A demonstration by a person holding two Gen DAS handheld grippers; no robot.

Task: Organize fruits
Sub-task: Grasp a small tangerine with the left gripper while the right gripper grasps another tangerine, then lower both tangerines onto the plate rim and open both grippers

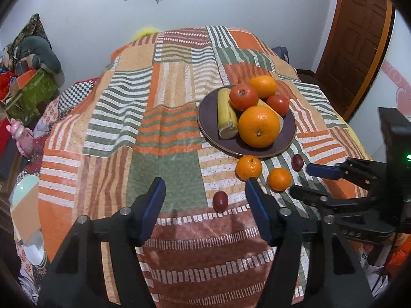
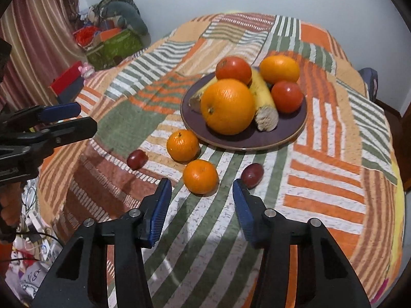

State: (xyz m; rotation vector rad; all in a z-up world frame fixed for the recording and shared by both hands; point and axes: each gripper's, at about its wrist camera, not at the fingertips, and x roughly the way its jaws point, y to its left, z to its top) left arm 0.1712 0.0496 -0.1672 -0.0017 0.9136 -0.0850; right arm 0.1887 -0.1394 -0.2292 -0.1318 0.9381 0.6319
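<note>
Left wrist view: the left tool (image 1: 204, 188) hangs over a striped patchwork bedspread (image 1: 164, 138), its blue-padded jaws wide apart and empty, with a dark red plum (image 1: 220, 201) lying on the cloth between them. Just beyond, two mandarins (image 1: 249, 167) (image 1: 279, 179) and a second plum (image 1: 297, 162) sit loose on the cloth, close to the near rim of a dark purple plate (image 1: 287, 138). The plate carries a large orange (image 1: 259, 126), two bananas (image 1: 226, 114), two tomatoes (image 1: 243, 97) and a smaller orange (image 1: 263, 86) at the back. From the right wrist view, the right tool (image 2: 202, 187) is likewise spread open and holding nothing, the nearer mandarin (image 2: 200, 176) just ahead of its tips. A wooden door (image 1: 359, 38) stands at far right.
</note>
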